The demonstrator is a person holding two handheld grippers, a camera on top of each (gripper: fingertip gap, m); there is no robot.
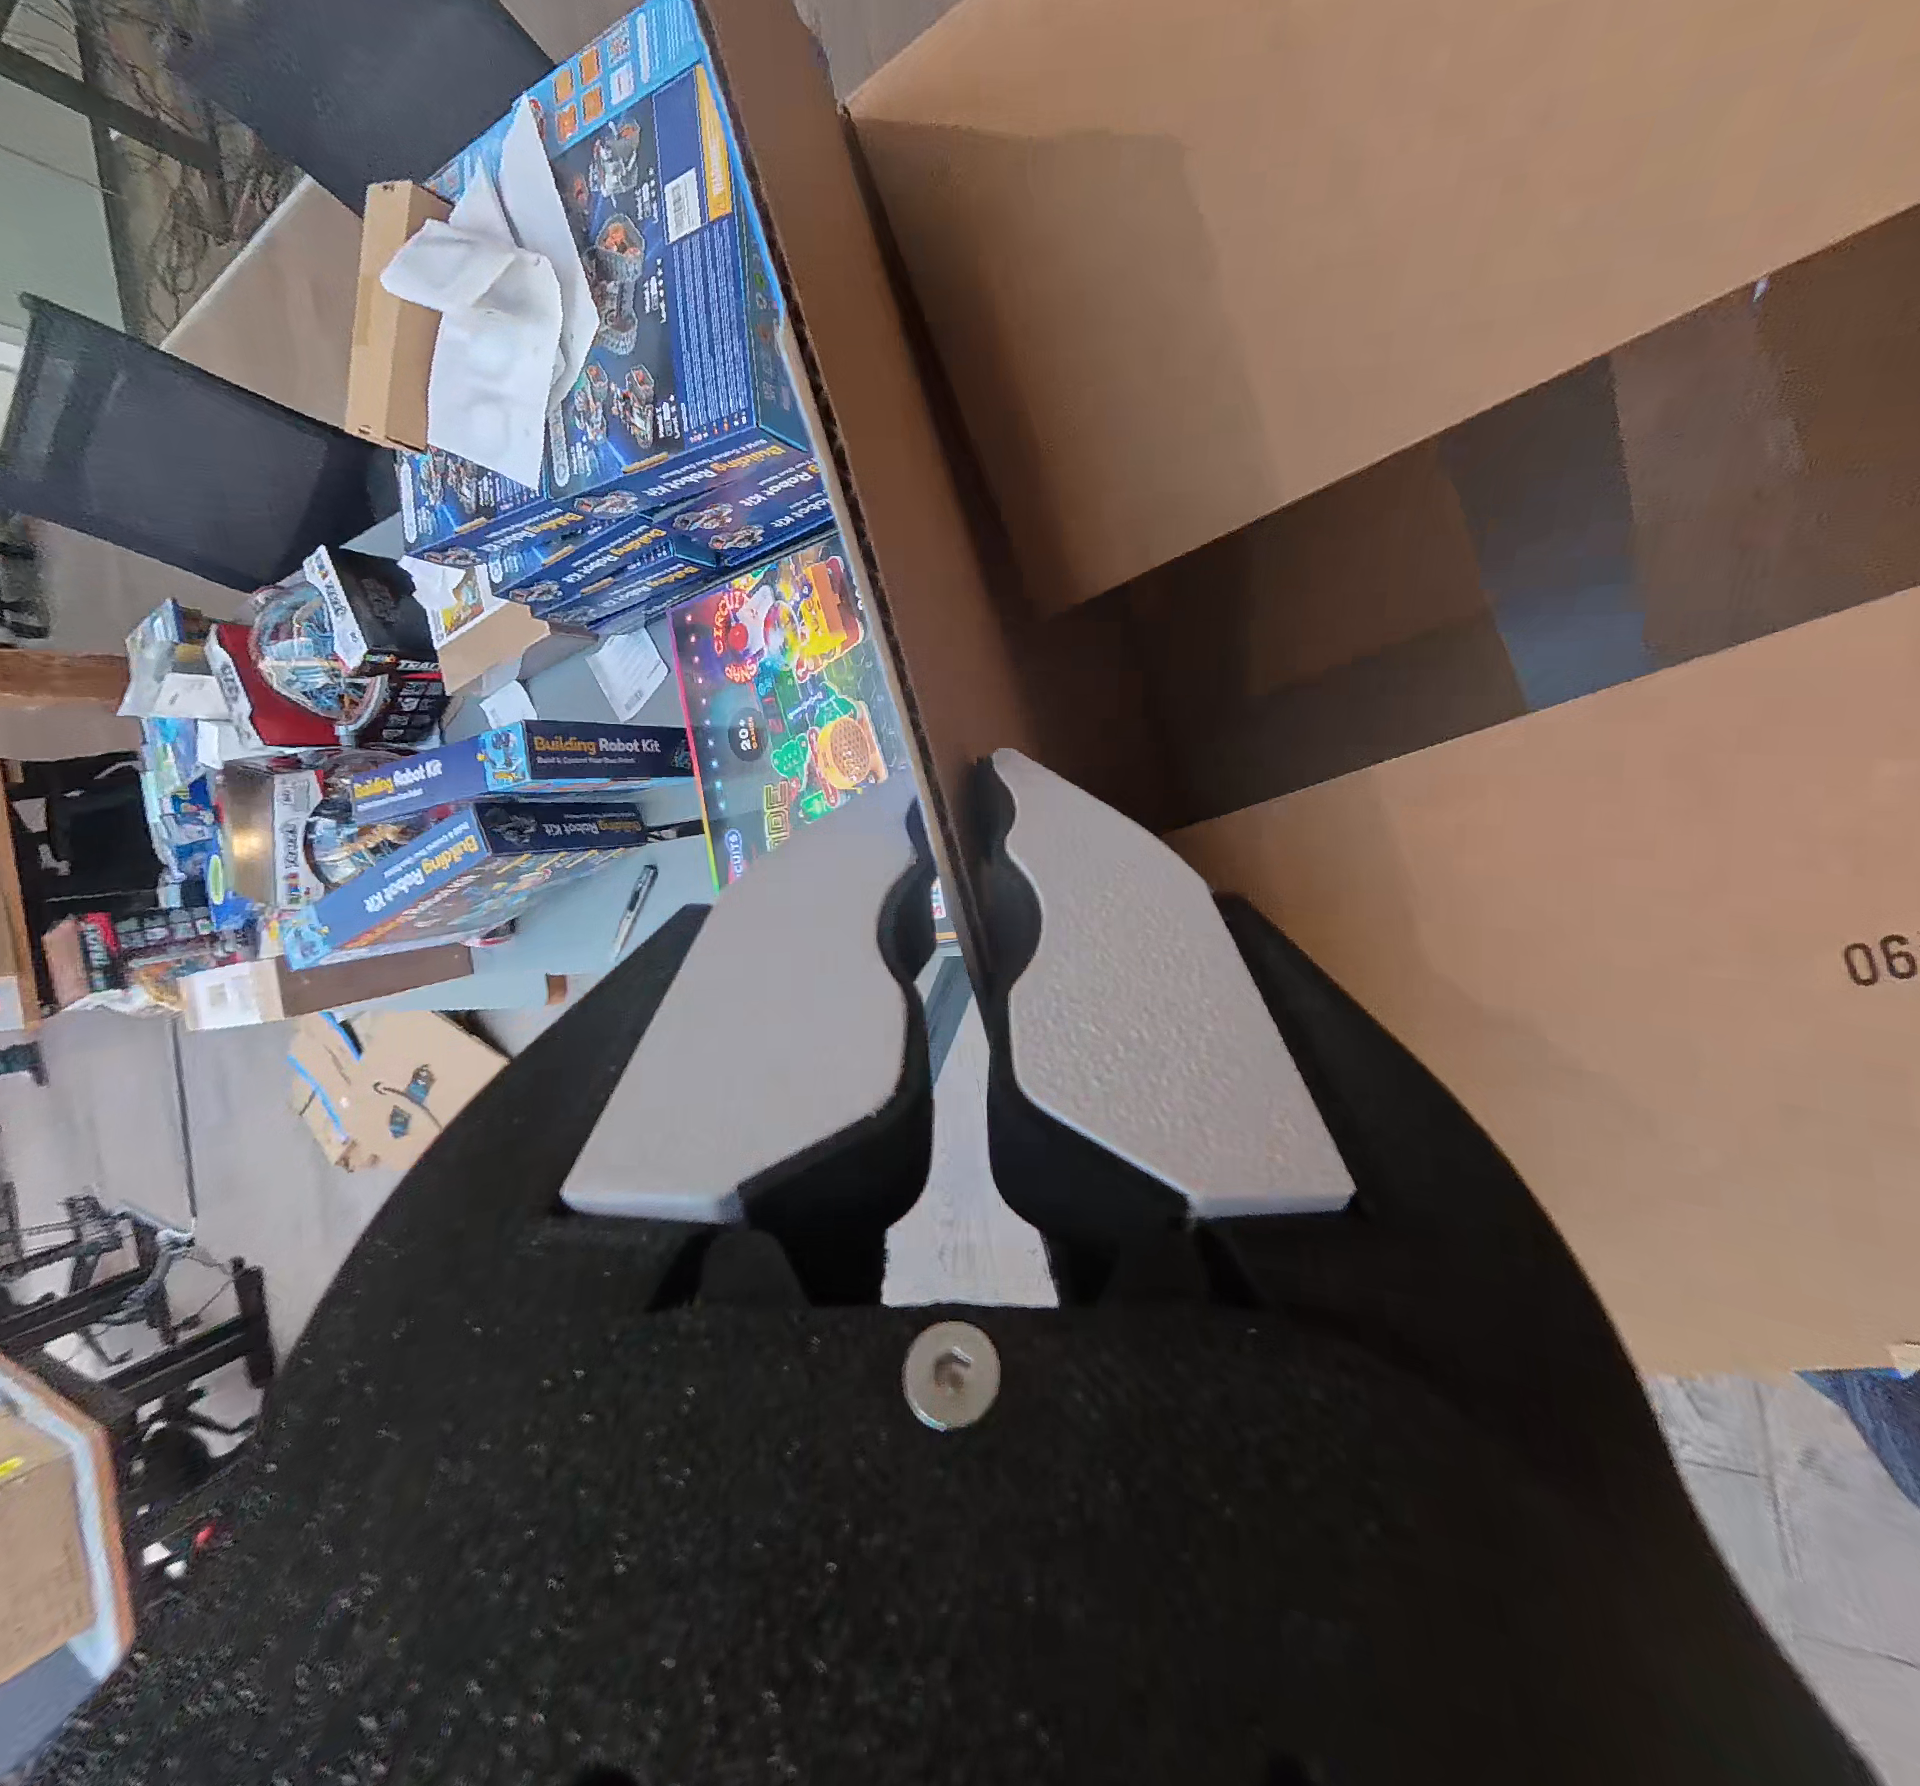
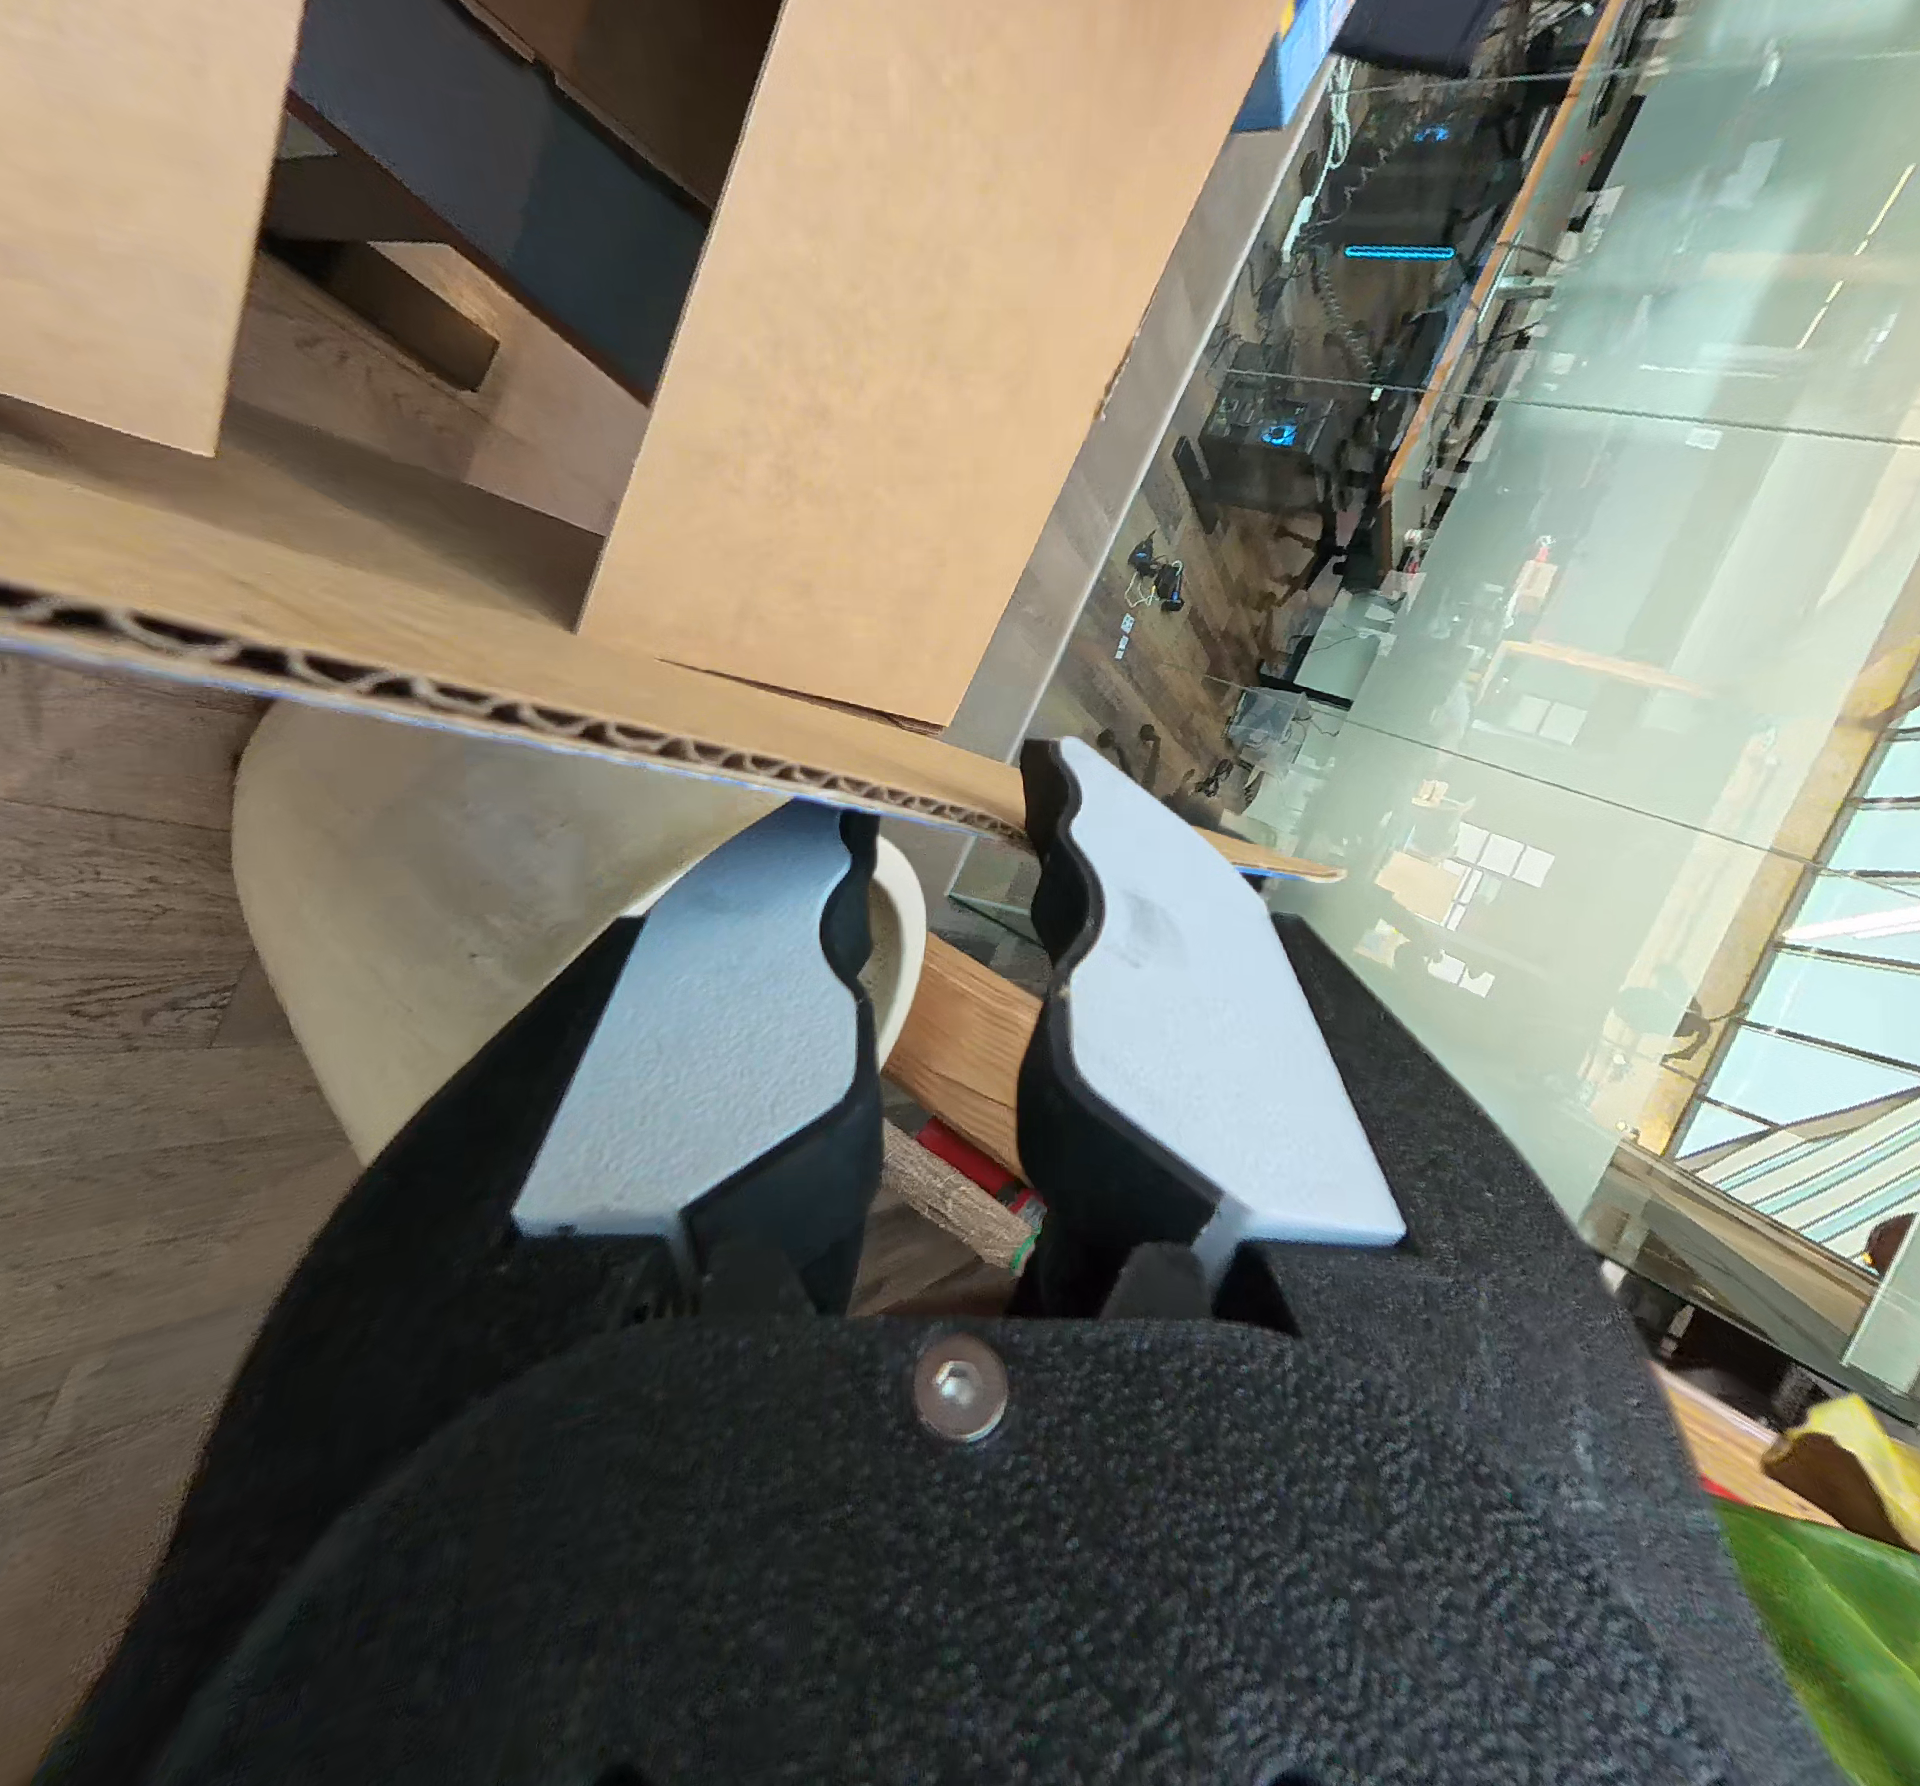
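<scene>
My left gripper (image 1: 956, 801) is shut on the edge of a brown cardboard flap (image 1: 831, 334), which runs upright between the two pads. The flap belongs to a large open cardboard box (image 1: 1351, 230) that fills the right side of the left wrist view. In the right wrist view another flap (image 2: 416, 593) of the box (image 2: 883, 334) crosses my right gripper (image 2: 945, 791) edge-on. The left fingertip is hidden under the flap and the right finger (image 2: 1049, 801) lies over it, so the flap is pinched aslant near its corner.
Several blue toy boxes (image 1: 644, 365), a colourful game box (image 1: 790, 697), white paper (image 1: 488, 302) and a pen (image 1: 634, 905) lie on a grey table left of the box. A pale round object (image 2: 468, 884), wooden floor (image 2: 104, 905) and a glass wall (image 2: 1558, 489) surround my right gripper. Left tips to right tips: about 40 cm.
</scene>
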